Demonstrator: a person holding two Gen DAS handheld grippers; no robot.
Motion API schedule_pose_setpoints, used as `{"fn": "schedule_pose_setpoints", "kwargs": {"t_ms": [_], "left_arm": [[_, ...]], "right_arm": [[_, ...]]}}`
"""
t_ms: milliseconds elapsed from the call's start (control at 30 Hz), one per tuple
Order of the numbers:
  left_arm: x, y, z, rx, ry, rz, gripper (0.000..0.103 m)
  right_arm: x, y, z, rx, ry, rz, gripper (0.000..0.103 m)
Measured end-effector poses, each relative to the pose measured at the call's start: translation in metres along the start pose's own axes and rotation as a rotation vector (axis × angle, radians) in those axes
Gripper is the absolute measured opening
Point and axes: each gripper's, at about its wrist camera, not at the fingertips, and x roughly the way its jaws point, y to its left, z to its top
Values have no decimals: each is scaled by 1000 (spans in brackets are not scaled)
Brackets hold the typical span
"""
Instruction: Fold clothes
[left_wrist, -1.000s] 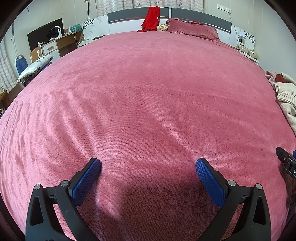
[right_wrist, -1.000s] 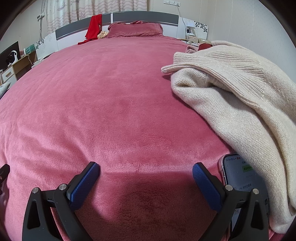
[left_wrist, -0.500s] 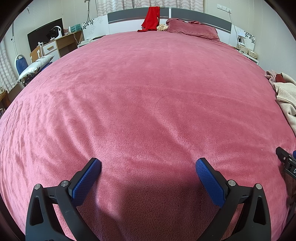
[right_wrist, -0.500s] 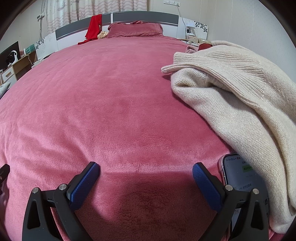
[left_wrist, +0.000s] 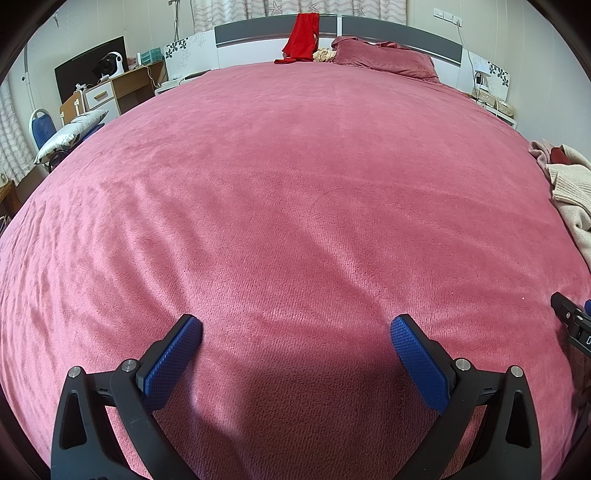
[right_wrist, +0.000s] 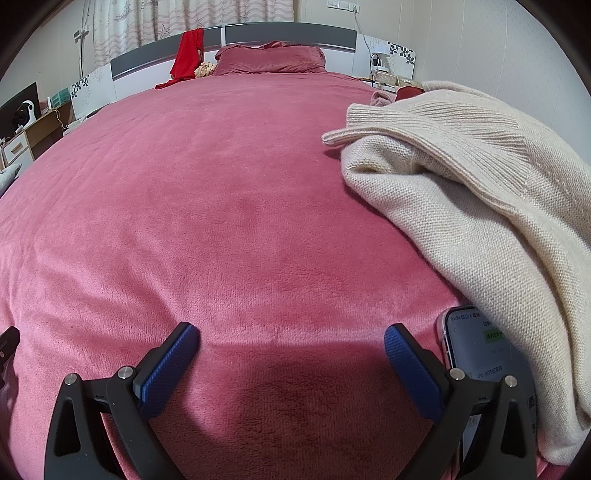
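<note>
Over the near edge of the bed (left_wrist: 295, 184), both grippers hang w/ nothing in them. Left gripper (left_wrist: 295, 328) has its blue pads (left_wrist: 173, 354) spread wide, only pink blanket btwn them; right gripper (right_wrist: 291, 338) is just as wide apart, also gripping nothing. Cream knit sweater (right_wrist: 461, 206) lies crumpled along the bed's right edge, just right of the right gripper, not touching its fingers; from the left wrist cam it shows only as a sliver at the far right (left_wrist: 569, 192). A phone (right_wrist: 480, 354) w/ lit screen lies face up at the near right corner, partly tucked under the sweater's hem, beside the right finger. Behind the sweater sits something pinkish and something red, prob. more clothes, too small to tell. At the head end: a pink pillow (right_wrist: 269, 59) against the headboard (right_wrist: 291, 33), w/ a red garment (right_wrist: 188, 55) draped over the headboard to its left. Off the bed's left side, a desk (left_wrist: 129, 85) w/ a monitor (left_wrist: 88, 70).
</note>
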Motion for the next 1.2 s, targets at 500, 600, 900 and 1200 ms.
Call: {"fn": "schedule_pose_setpoints", "kwargs": {"t_ms": [500, 600, 900, 1200], "left_arm": [[0, 0, 0, 1, 0, 1, 103], [0, 0, 0, 1, 0, 1, 103], [0, 0, 0, 1, 0, 1, 103], [0, 0, 0, 1, 0, 1, 103]], "right_arm": [[1, 3, 0, 0, 0, 1, 103], [1, 4, 0, 0, 0, 1, 103], [1, 3, 0, 1, 0, 1, 103], [1, 3, 0, 1, 0, 1, 103]]}}
